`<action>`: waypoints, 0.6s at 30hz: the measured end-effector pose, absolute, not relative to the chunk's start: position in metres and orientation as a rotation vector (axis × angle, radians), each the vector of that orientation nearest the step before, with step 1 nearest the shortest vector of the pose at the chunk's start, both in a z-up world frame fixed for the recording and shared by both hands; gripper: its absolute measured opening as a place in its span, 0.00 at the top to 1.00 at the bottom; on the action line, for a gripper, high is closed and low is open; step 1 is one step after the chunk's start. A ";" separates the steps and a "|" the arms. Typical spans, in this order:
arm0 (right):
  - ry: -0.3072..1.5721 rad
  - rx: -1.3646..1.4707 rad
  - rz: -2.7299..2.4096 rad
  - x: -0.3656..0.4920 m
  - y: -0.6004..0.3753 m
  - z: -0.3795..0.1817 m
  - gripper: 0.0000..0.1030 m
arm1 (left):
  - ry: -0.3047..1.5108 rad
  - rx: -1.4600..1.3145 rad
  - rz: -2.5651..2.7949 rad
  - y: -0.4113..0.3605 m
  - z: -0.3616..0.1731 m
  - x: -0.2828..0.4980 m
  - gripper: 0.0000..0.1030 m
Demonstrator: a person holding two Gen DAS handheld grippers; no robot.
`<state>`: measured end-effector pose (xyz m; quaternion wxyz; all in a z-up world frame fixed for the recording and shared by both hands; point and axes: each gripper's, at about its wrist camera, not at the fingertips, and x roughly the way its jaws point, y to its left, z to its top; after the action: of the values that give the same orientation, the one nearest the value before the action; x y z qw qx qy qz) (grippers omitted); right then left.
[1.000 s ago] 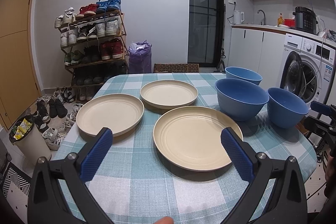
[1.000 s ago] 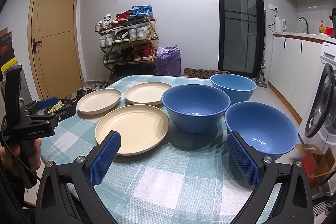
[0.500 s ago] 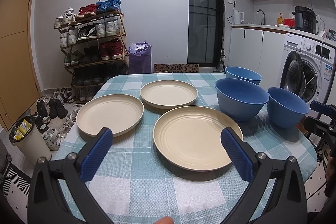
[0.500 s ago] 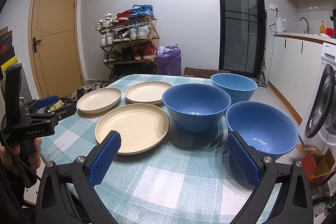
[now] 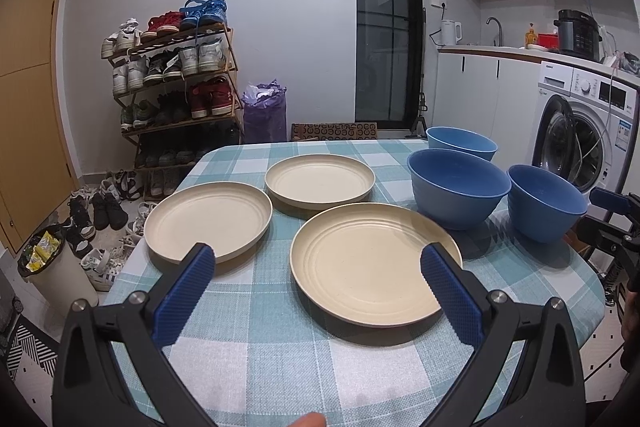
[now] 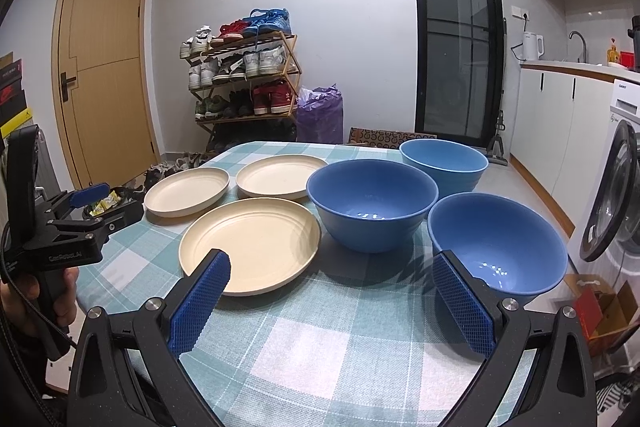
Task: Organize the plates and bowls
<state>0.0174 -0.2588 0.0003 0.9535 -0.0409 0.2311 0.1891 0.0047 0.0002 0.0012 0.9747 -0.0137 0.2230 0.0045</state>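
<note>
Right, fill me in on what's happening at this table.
A person holds a hand-held gripper in each hand; the left hand-held gripper and right hand-held gripper both hover open, gripping nothing. Three cream plates and three blue bowls sit separately, unstacked, on the checked tablecloth.

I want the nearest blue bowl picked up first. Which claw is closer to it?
Right. The right claw has the bowl by one finger; the left claw faces the plates.

bright overhead light | wall glare | sharp focus | fisheye-bent, vignetted edges
</note>
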 end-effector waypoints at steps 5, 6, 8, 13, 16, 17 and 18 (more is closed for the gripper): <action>0.466 -0.081 0.372 0.020 -0.260 0.001 0.00 | 0.448 -0.019 -0.015 -0.001 -0.001 0.003 0.00; 0.464 -0.079 0.369 0.021 -0.260 0.001 0.00 | 0.449 -0.012 -0.015 -0.001 -0.001 0.003 0.00; 0.465 -0.076 0.367 0.022 -0.261 0.001 0.00 | 0.435 -0.002 0.002 -0.002 -0.001 0.002 0.00; 0.474 -0.075 0.368 0.025 -0.261 0.001 0.00 | 0.427 0.005 0.017 -0.001 0.000 0.001 0.00; 0.478 -0.074 0.375 0.027 -0.259 0.001 0.00 | 0.436 -0.004 0.019 0.001 0.000 0.004 0.00; 0.478 -0.075 0.375 0.028 -0.259 0.002 0.00 | 0.441 -0.008 0.019 0.002 0.000 0.005 0.00; 0.477 -0.075 0.373 0.028 -0.259 0.002 0.00 | 0.447 -0.014 0.017 0.003 0.000 0.006 0.00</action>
<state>0.0283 -0.2589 0.0020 0.9538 -0.0368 0.2350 0.1837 0.0063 0.0034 -0.0002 0.9750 -0.0068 0.2218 0.0084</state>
